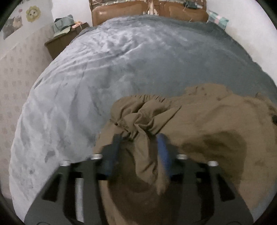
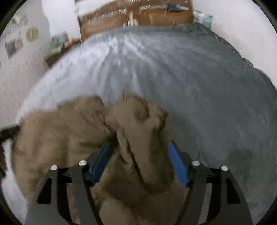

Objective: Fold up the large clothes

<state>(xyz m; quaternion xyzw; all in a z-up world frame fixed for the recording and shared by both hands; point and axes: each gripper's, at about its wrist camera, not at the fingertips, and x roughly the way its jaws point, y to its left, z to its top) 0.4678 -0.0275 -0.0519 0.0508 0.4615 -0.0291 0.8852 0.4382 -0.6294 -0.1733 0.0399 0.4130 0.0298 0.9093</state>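
A large olive-brown garment [image 1: 199, 121] lies bunched on a grey-blue blanket [image 1: 103, 69] that covers a bed. In the left wrist view my left gripper [image 1: 140, 140] has its blue pads [image 1: 163, 152] either side of a gathered fold of the garment; the pads stand apart and the fabric fills the gap. In the right wrist view the garment [image 2: 60, 131] spreads to the left, and my right gripper [image 2: 138, 148] is wide open with a thick fold hanging between its blue pads [image 2: 176, 164]. Both views are motion-blurred.
A brown headboard [image 1: 121, 12] stands at the far end of the bed. A dark nightstand [image 1: 60, 41] with bags on it is at the far left, beside a papered wall. The blanket [image 2: 207, 86] stretches wide beyond the garment.
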